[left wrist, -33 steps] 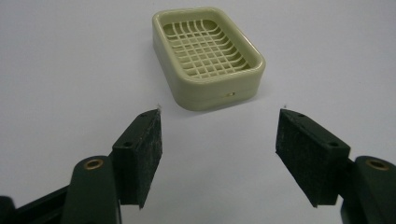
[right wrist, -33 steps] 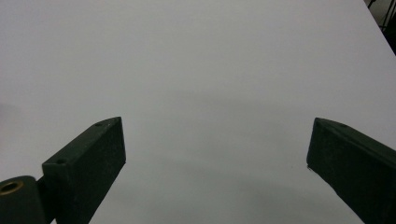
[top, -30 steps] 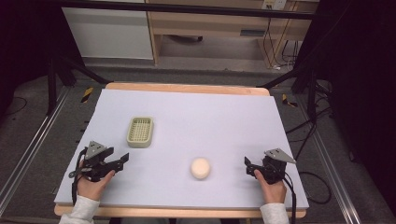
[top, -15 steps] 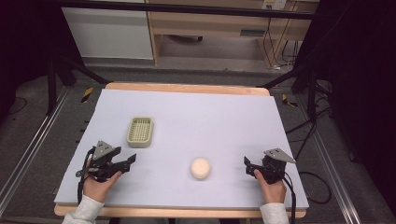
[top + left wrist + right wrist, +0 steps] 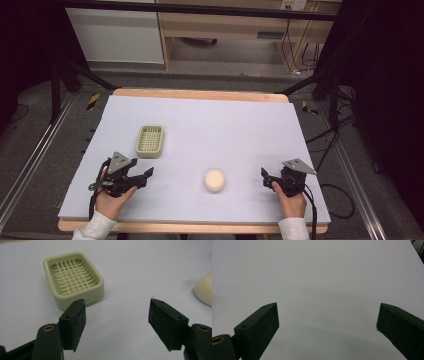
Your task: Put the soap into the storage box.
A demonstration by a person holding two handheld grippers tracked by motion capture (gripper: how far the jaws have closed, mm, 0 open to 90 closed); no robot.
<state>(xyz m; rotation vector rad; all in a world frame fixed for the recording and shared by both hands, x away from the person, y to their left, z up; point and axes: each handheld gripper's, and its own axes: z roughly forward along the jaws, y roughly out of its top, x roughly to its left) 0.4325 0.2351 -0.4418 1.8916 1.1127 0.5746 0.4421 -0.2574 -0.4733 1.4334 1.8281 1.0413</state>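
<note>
On the table (image 5: 210, 120) — soap dish (image 5: 73, 280) just beyond the left claw (image 5: 116, 322).

Between the left hand-held gripper (image 5: 145, 176) and the soap bar (image 5: 214, 180) bare surface (image 5: 240, 130) is left free, while the way straight ahead is blocked by the soap dish (image 5: 150, 140) nearby.

- The left tool (image 5: 142, 176) sits low at the near left, held in the person's left hand (image 5: 111, 197); its jaws have just been opening and stand apart with nothing between them.
- The right tool (image 5: 265, 177) rests in the right hand (image 5: 290, 200) at the near right, jaws spread wide and empty.
</note>
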